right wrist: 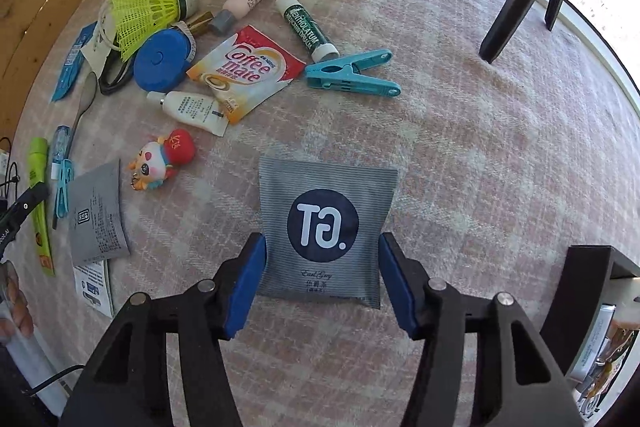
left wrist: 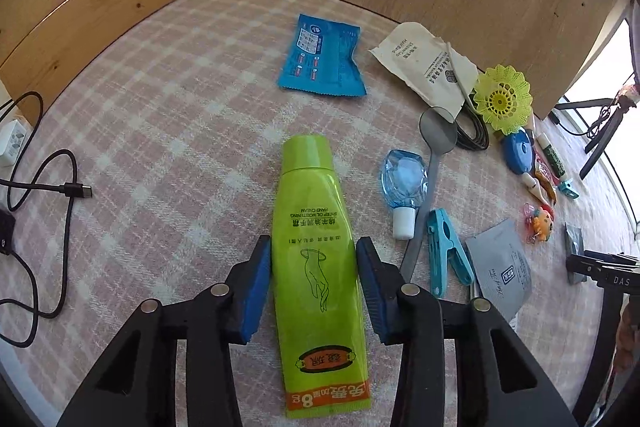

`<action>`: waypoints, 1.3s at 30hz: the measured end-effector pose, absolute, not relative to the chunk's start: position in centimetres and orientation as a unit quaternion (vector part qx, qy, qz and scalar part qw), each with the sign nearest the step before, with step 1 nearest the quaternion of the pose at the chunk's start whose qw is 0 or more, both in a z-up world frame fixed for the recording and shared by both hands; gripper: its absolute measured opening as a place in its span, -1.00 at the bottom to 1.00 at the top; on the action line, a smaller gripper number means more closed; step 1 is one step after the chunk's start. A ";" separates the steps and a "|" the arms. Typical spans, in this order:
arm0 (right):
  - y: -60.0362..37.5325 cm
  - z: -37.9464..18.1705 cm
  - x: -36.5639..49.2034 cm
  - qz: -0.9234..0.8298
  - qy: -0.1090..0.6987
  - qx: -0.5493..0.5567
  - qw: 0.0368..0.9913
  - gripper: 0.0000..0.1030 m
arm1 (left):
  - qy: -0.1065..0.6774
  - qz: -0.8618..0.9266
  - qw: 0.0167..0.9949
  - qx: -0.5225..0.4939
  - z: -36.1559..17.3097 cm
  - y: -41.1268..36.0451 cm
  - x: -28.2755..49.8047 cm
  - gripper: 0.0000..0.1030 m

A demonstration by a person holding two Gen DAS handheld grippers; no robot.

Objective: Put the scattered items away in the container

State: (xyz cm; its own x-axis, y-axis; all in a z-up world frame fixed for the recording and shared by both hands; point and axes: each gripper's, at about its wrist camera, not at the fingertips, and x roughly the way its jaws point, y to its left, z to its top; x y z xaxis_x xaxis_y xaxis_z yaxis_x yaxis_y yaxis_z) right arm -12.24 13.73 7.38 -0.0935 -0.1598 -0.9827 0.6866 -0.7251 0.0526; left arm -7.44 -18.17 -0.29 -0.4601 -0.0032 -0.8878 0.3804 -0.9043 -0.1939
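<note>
Between our left gripper's [left wrist: 314, 283] parted pads lies the green tube [left wrist: 316, 263], long axis running along the fingers, flat on the cloth [left wrist: 180, 131], while our right gripper [right wrist: 322, 281], equally open, straddles the tea sachet [right wrist: 324, 231], neither clamped yet

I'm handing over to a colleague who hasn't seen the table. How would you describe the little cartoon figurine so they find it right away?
On the pink plaid tablecloth, look left of the grey striped Earl Grey tea sachet lying between the right tool's blue pads. The small rubbery cartoon figurine lies just below the red-and-white Coffee-mate sachet. It is the only toy: pale face, orange limbs, red cap, among flat packets and tubes.
</note>
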 end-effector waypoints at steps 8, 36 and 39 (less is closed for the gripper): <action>16.7 8.2 -12.2 -0.702 0.170 0.613 0.321 -0.34 | 0.201 -0.835 0.111 0.500 0.4 -17.7 -5.8 -0.24; 6.8 7.0 -4.7 -0.636 0.091 0.697 0.318 0.26 | 0.211 -0.848 0.108 0.475 2.1 -17.8 -3.3 -0.23; 5.8 6.9 -4.3 -0.639 0.100 0.696 0.311 0.36 | 0.219 -0.845 0.102 0.476 1.9 -17.9 -3.4 -0.23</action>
